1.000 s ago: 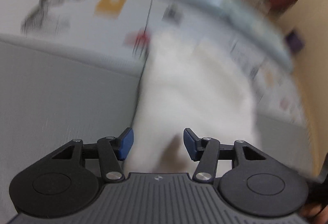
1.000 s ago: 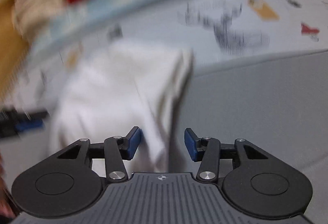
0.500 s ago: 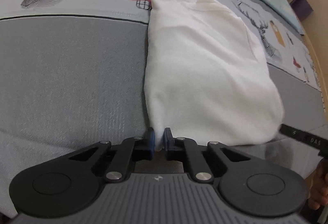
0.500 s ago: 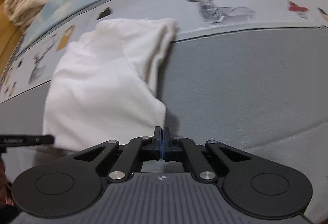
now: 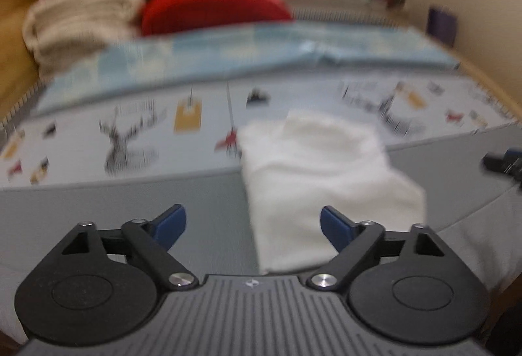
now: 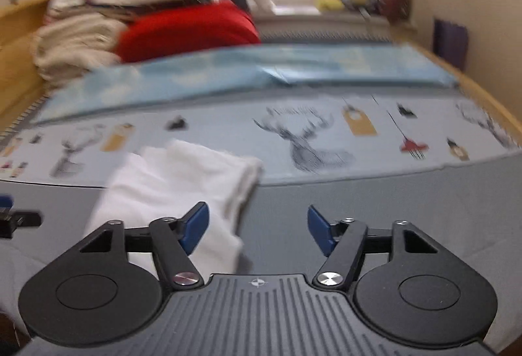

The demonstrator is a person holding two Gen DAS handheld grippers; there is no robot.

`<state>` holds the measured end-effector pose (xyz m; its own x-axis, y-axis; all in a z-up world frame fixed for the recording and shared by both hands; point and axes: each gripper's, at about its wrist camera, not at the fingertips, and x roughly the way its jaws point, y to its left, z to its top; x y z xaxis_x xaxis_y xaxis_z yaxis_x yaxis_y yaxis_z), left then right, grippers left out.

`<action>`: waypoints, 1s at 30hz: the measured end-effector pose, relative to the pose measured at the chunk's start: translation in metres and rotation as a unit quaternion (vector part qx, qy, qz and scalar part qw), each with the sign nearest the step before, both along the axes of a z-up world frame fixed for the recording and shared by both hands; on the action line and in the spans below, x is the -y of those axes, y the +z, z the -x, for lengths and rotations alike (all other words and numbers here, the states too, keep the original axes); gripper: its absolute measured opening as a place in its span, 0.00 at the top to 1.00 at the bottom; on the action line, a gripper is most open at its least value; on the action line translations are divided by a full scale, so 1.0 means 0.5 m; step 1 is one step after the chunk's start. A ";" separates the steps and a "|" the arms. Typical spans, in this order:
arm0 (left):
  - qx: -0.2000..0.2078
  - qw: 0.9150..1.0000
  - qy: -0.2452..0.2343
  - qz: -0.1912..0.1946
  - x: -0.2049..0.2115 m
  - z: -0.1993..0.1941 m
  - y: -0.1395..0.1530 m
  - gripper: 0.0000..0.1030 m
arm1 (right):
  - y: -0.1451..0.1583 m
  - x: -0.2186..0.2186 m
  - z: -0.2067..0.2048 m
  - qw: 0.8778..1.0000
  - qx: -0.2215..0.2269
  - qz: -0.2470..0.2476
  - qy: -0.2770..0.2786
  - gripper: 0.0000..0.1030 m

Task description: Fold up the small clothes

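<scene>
Left gripper (image 5: 249,225) up off the bed, level, aimed straight down the mattress toward the window, blue fingertips (image 5: 169,224) spread wide with nothing between them. Folded white garment (image 5: 323,180) lying flat just ahead toward 1 o'clock, its near edge dipping behind the right-hand fingertip, near end on the grey bedspread (image 5: 98,202), far end up on the deer-print sheet (image 5: 130,131). Whether that tip touches the cloth: cannot tell, too blurred. Over at 3 o'clock in the left view, a dark tip with a bit of blue, the other tool poking in (image 5: 504,162).

Further back at 11 o'clock, a heap of cream blankets (image 5: 78,20), beside it at 12 a red cushion (image 5: 212,8), and a pale blue sheet (image 5: 261,52) stretched across in front of both.

Across to the right gripper (image 6: 256,227): same posture, held level and clear of the bed, pointing up the mattress, blue fingertips (image 6: 194,227) parted wide and gripping nothing. White garment (image 6: 173,183) off at 10 o'clock here, its right edge running down behind the left-hand fingertip. Grey bedspread (image 6: 375,196) open between the tips. Big deer print (image 6: 306,137) dead ahead at 12, little red lamp print (image 6: 412,145) at 2 o'clock. Left tool's dark tip at 9 o'clock (image 6: 19,219). Everything soft with motion blur.
</scene>
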<state>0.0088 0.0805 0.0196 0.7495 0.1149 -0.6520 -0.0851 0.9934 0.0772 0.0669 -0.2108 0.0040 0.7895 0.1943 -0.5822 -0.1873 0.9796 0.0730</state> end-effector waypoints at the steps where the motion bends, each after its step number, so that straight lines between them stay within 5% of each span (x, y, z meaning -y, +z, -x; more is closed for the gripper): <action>1: 0.020 1.000 -0.002 -0.005 0.018 0.018 0.005 0.08 | 0.005 -0.005 0.013 1.000 0.004 -0.002 0.005 0.19; 3: 0.032 0.999 0.007 -0.003 0.055 0.054 0.005 0.06 | 0.012 -0.015 0.047 1.000 0.011 -0.007 0.009 0.16; 7: -0.020 0.997 0.029 0.072 0.083 0.087 -0.044 0.06 | -0.001 -0.023 0.090 1.000 -0.006 -0.024 0.011 0.13; 14: -0.056 0.996 0.052 0.050 0.086 0.040 -0.087 0.03 | -0.029 -0.072 0.108 0.997 -0.007 0.059 0.042 0.13; 30: -0.065 0.995 0.054 0.061 0.071 0.037 -0.102 0.03 | -0.044 -0.089 0.096 0.997 -0.025 0.048 0.049 0.13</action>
